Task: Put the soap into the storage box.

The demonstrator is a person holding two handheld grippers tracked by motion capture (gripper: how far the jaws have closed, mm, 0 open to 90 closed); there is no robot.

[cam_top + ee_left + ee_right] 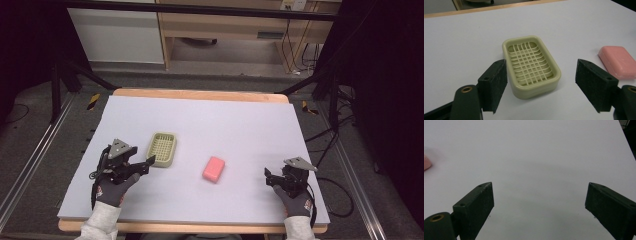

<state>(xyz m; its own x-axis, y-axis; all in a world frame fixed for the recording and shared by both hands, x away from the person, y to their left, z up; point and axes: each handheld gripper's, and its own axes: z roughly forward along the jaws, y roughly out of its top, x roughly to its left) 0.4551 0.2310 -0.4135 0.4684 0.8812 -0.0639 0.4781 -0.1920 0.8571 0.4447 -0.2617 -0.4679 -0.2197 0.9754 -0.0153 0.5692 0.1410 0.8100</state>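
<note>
Left gripper [146,164]: jaws stand wide apart, holding nothing; in the left gripper view the pads [495,83] flank the dish without touching it.
Left gripper place: just beside the dish, at its near-left side, jaws pointed toward it.
Right gripper [270,179]: jaws spread wide, nothing between them; in the right gripper view there is bare table under the pads [477,206].
Right gripper place: well apart from the dish, far to its right, beyond the soap, near the table's front right corner.
Dish [162,149]: pale green soap dish with a grid insert, upright and flat on the table, with nothing in it.
Soap [214,168]: pink bar lying flat on the table, near the dish on its right and slightly nearer the person; apart from it, touched by neither gripper.
Table [240,125]: pale sheet over a wooden top; dish and soap are the only loose items on it.
Work judged in hand: getting the bar into the dish.
Done: the dish appears set in place, free of the left gripper.
Left: the whole transfer, it seems; the soap is not yet gripped, lifted or laid on the grid.
Stage: early, by the look of it.
</note>
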